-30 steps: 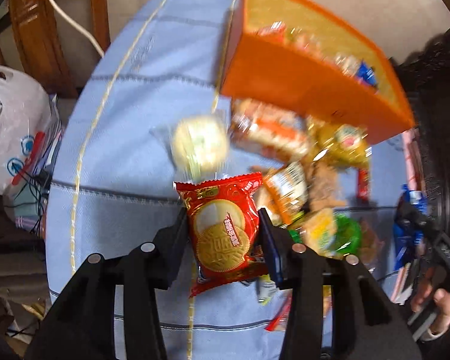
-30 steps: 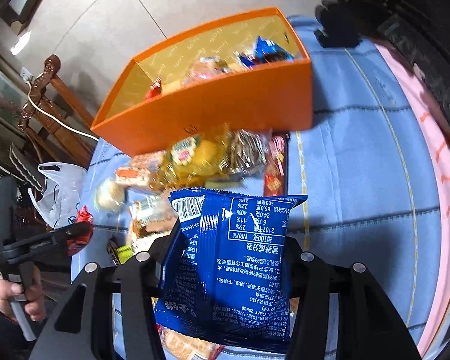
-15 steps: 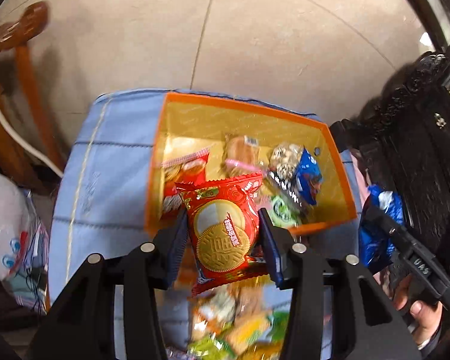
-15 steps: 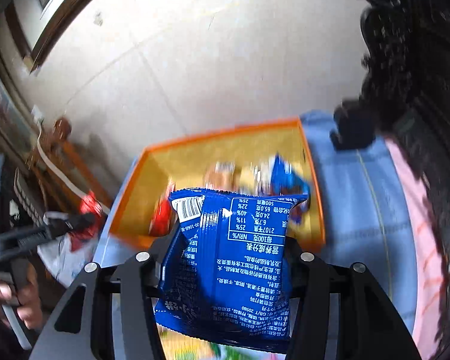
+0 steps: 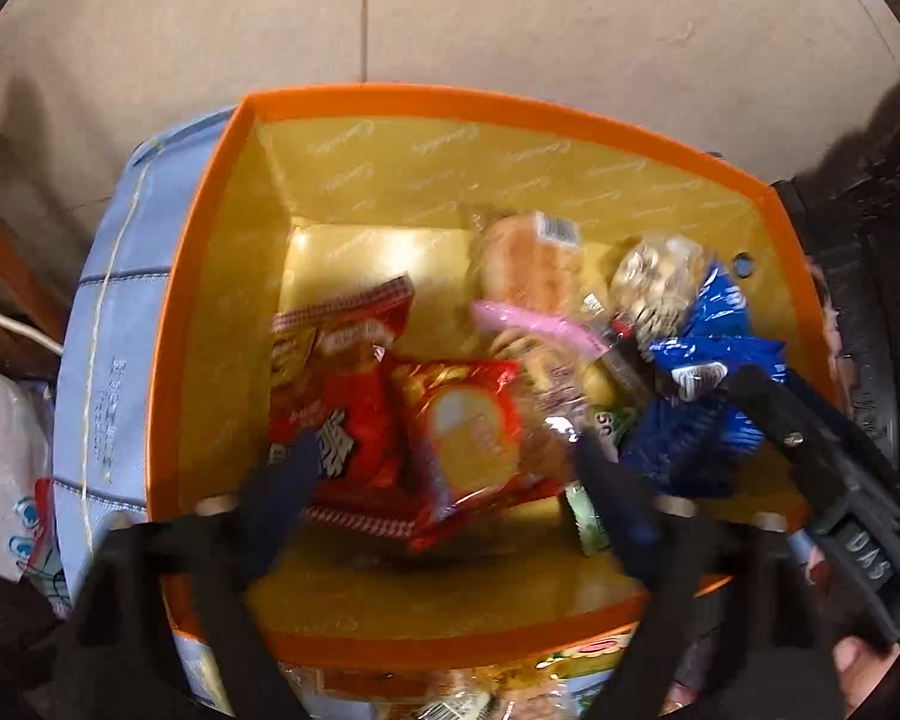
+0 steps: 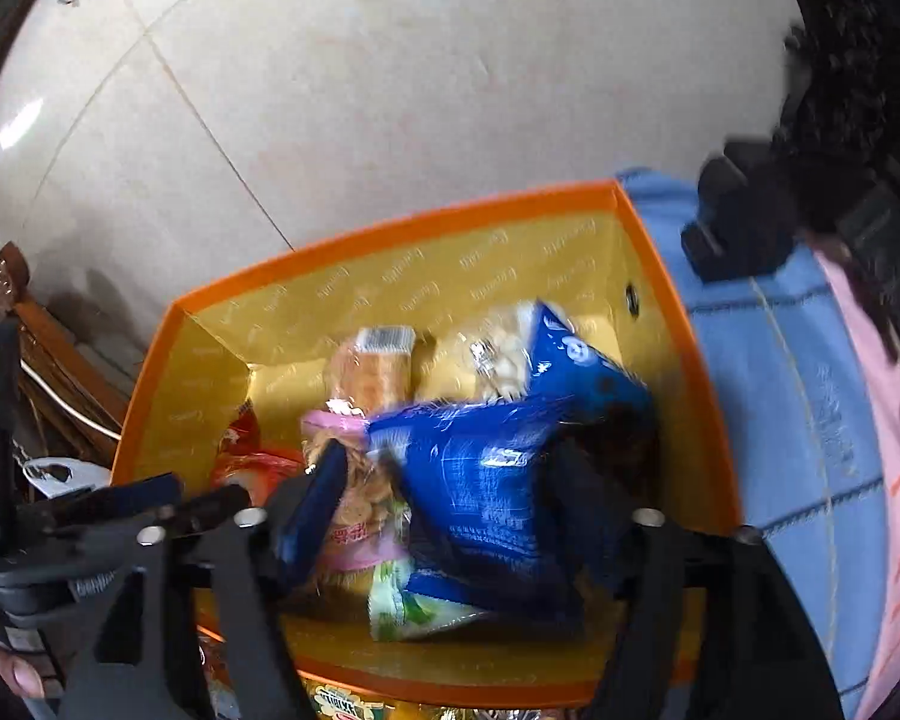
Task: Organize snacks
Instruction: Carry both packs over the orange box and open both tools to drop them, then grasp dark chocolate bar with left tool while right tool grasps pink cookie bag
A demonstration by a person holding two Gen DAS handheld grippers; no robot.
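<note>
Both tools hang over an orange box (image 5: 186, 324) with a yellow lining, which stands on a counter covered with a light blue cloth (image 5: 108, 324). The left tool (image 5: 450, 480) has its jaws spread wide; they have just been opening, and the red biscuit packet (image 5: 468, 426) with a round yellow biscuit printed on it sits between them without a pad pressing on it, inside the box, partly on top of a larger red snack bag (image 5: 336, 396). The right tool (image 6: 444, 510) also has its jaws spread after opening just now, and the blue snack bag (image 6: 486, 480) lies loose between its fingers, leaning against the right side of the box on top of other snacks. Its outline is blurred, so I cannot tell if it already rests. Deeper in the box there are a wrapped bread roll (image 5: 528, 264), a clear bag of pale round snacks (image 5: 654, 282), a pink packet (image 6: 348, 516) and a green and white packet (image 6: 402, 606). In the left view the right tool appears at the right edge above the blue bag, with the person's hand (image 5: 864, 672) on its handle. More snack packets (image 5: 450, 690) lie on the counter just in front of the near wall of the box. A white plastic bag (image 5: 0, 468) is seen off the left edge of the counter.
</note>
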